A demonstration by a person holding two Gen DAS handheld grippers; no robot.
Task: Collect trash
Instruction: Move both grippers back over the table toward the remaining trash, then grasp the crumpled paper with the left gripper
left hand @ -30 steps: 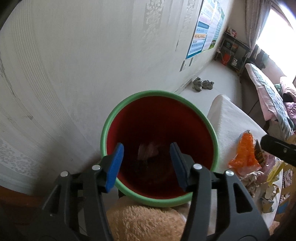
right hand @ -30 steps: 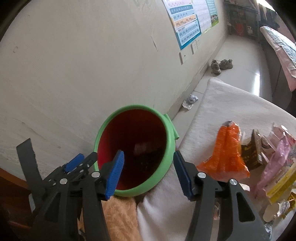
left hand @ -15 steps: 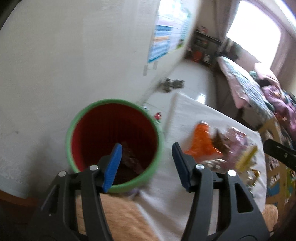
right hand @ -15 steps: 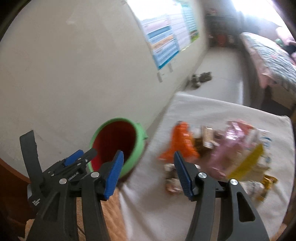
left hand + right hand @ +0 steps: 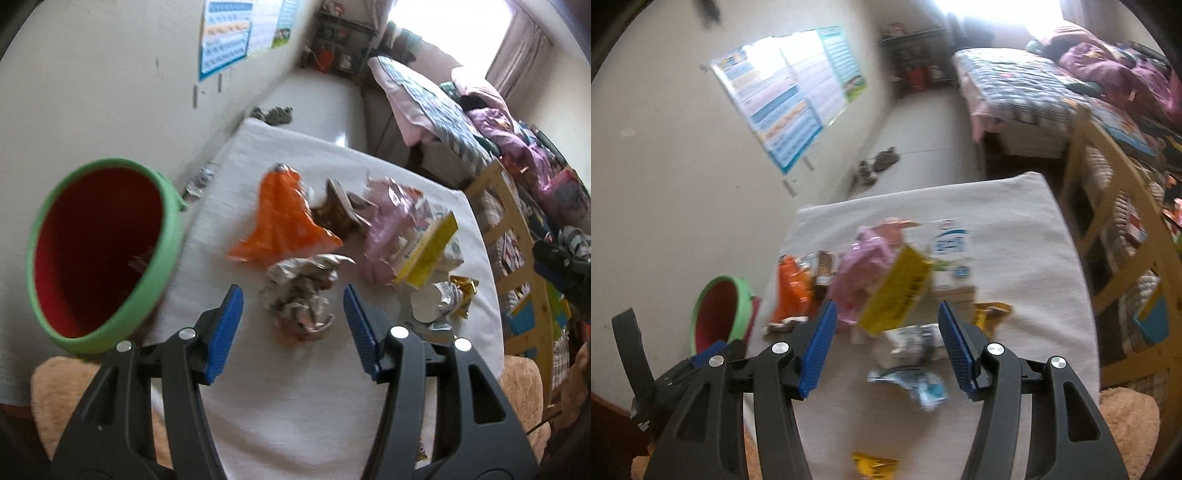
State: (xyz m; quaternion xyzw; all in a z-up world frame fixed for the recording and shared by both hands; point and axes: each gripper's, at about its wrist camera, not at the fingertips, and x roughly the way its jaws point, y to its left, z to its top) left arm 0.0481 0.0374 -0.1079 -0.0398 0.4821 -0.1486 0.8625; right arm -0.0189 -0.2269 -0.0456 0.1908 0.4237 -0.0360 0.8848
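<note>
Left gripper (image 5: pixel 293 330) spread and empty, hanging just short of a crumpled silvery foil wrapper (image 5: pixel 303 291) on the white cloth-covered table (image 5: pixel 295 406); right gripper (image 5: pixel 884 347) also spread and empty above a small white-and-blue wrapper (image 5: pixel 916 382). Green-rimmed red plastic bin (image 5: pixel 99 251) at the table's left edge holds only a scrap or two, while the orange plastic bag (image 5: pixel 282 218), pink bag (image 5: pixel 384 225) and yellow packet (image 5: pixel 430 251) lie uncollected — early in the task, I'd judge. Versus a second ago, both grippers have swung off the bin mouth toward the litter pile — jaws as wide as before.
</note>
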